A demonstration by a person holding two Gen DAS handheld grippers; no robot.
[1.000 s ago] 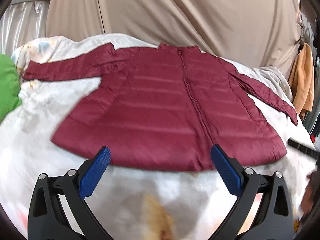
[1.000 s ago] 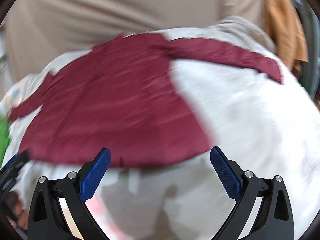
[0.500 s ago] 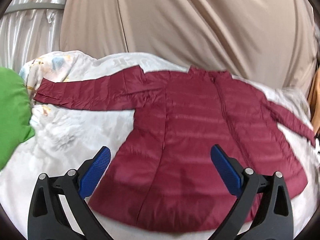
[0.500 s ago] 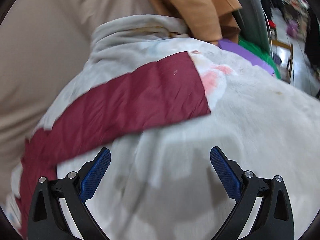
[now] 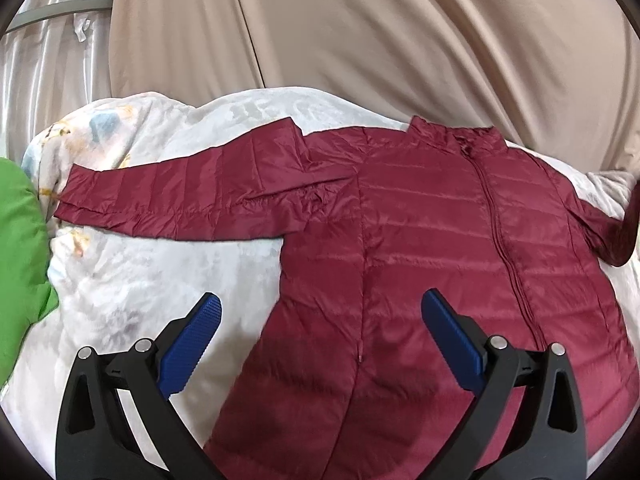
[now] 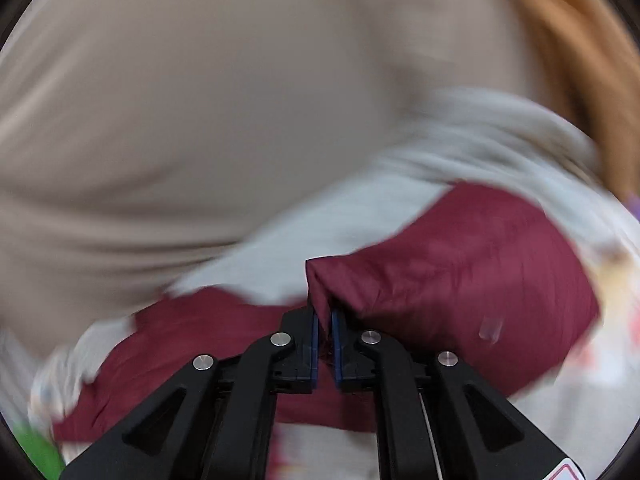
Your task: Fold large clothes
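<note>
One maroon jacket (image 5: 420, 264), two hand-held grippers.

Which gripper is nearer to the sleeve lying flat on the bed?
Left. The left gripper hangs open over the jacket's hem, below that sleeve. The right gripper has just closed on the other sleeve.

A: Layout, left gripper (image 5: 320, 320)?
B: Jacket (image 5: 440, 260) flat on quilt (image 5: 140, 280), ahead and right of it. One sleeve (image 5: 180, 196) runs out left. Cushion (image 5: 20, 260) far left, curtain (image 5: 400, 40) behind.
A: Right gripper (image 6: 324, 320)?
B: Other sleeve (image 6: 460, 272) between its fingers, quilt beneath.
</note>
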